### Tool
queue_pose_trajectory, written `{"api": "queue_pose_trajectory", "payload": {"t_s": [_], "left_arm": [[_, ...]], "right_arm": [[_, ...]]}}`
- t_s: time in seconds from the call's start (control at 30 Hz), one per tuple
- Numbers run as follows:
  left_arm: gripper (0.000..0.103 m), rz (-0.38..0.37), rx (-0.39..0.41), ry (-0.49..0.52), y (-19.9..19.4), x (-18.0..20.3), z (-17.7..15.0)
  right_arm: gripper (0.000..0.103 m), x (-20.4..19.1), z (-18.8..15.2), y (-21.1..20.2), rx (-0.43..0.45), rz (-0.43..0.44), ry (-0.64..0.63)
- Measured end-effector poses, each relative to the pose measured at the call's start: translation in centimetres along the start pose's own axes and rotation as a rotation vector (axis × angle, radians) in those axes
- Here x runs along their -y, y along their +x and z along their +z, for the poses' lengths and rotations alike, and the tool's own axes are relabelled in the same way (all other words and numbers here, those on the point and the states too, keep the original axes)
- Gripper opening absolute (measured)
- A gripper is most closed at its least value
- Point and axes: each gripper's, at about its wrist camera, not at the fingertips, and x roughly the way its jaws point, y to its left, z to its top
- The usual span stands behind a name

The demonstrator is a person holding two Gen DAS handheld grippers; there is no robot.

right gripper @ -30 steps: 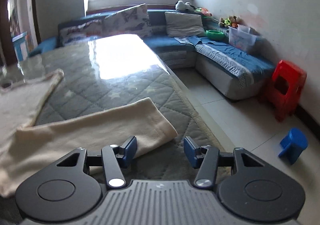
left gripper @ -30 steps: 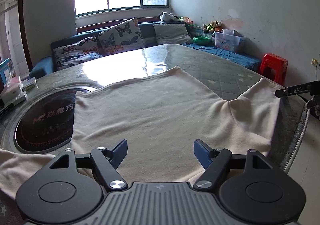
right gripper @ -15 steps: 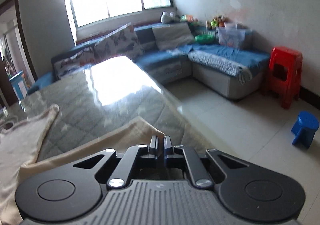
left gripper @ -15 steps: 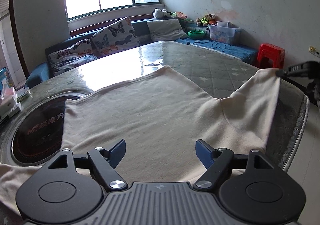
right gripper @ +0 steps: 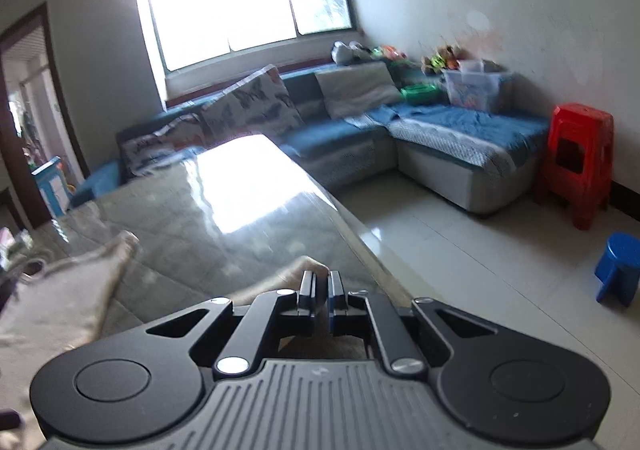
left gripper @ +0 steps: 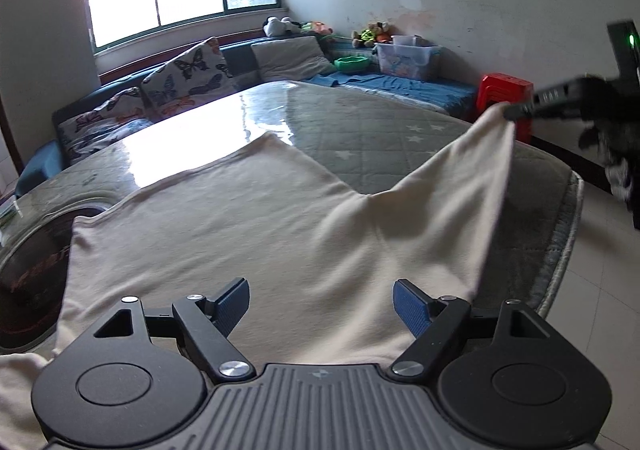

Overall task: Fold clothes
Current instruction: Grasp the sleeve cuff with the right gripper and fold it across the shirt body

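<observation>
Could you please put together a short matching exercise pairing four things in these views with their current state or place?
Things:
1. left gripper
2. right gripper
3. cream garment
4. red stool

States or places:
A. shut on the garment's sleeve end, lifting it off the table
B. standing on the floor by the wall, beside the blue sofa
C. open, with nothing between its fingers, above the garment
D. mostly spread flat on the padded table

Pairs: 1-C, 2-A, 3-D, 4-B
</observation>
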Motion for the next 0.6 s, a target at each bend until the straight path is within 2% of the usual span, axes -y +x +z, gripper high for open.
{"api": "queue_pose_trajectory", "payload": {"t_s": [0.33,0.6], "left_arm": [[0.082,-0.001,0.02,-0.017,-0.3,-0.5,0.0],[0.082,0.046,0.036,-0.082,-1.7,-3.1,-0.9]], "right_arm": [[0.004,-1.8,3.0,-2.5,0.059,0.092,0.013],[0.004,-6.2,4.8,-6.5,0.136,0.216,-0.072]]}}
